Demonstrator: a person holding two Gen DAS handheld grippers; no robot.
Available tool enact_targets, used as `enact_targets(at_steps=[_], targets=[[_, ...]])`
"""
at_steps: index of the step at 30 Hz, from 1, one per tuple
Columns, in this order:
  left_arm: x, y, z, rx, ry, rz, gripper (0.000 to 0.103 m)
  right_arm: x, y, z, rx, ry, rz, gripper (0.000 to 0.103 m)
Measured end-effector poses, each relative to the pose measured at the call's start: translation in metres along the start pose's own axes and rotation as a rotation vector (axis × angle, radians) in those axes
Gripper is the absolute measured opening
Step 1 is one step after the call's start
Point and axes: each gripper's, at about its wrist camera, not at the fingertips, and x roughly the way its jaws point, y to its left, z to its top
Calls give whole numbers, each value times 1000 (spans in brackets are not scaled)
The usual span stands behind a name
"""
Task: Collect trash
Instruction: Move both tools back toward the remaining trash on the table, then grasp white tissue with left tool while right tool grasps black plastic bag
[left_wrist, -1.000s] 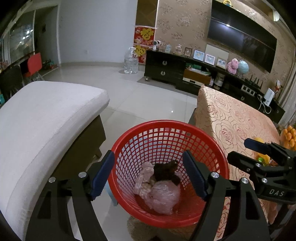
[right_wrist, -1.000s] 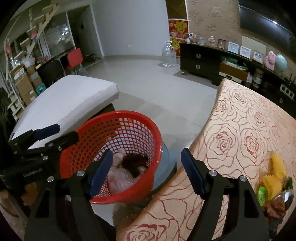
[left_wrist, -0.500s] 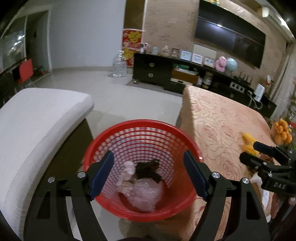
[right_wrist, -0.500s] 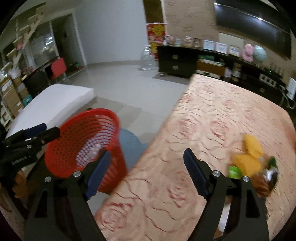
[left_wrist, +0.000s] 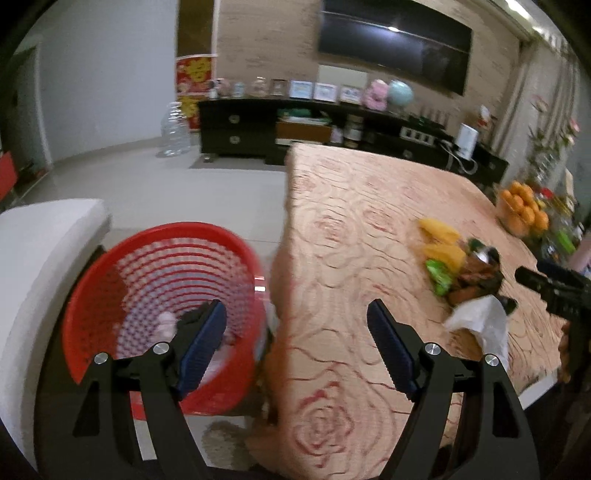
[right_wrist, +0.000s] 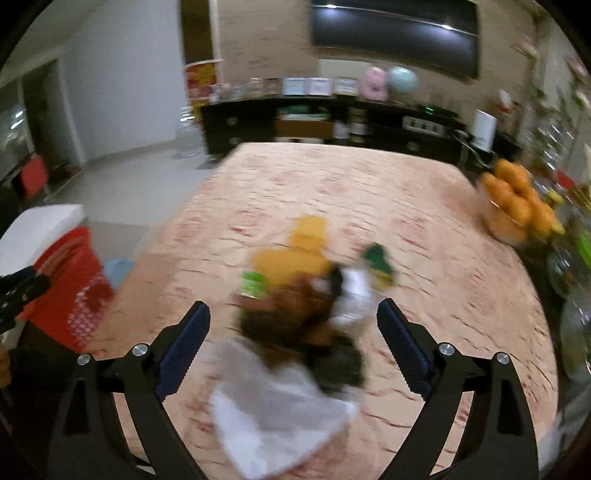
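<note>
one rose-patterned tablecloth (right_wrist: 424, 229) before a dark tv cabinet (left_wrist: 258, 129)

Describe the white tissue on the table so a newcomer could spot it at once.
Start at the table with the rose-patterned cloth. Near its front edge sits a heap of trash. The white tissue is the crumpled pale sheet at the heap's near end, the only large white piece beside dark and yellow scraps.

We see a loose trash pile (right_wrist: 306, 295) of yellow peels, green wrappers, brown scraps and crumpled white tissue lying on the rose-patterned tablecloth (right_wrist: 424, 206), while the red mesh basket (left_wrist: 147, 295) beside the table already holds pinkish waste.
</note>
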Motion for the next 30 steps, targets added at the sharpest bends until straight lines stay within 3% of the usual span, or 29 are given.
enact_targets(at_steps=[7, 19, 30], targets=[[13, -57, -6, 91, 18, -79, 79, 0, -56, -26, 79, 11, -52, 91], [42, -155, -11, 289, 27, -221, 82, 2, -88, -38, 190, 10, -29, 91], [83, -220, -39, 422, 138, -361, 82, 5, -111, -43, 306, 17, 9, 91]])
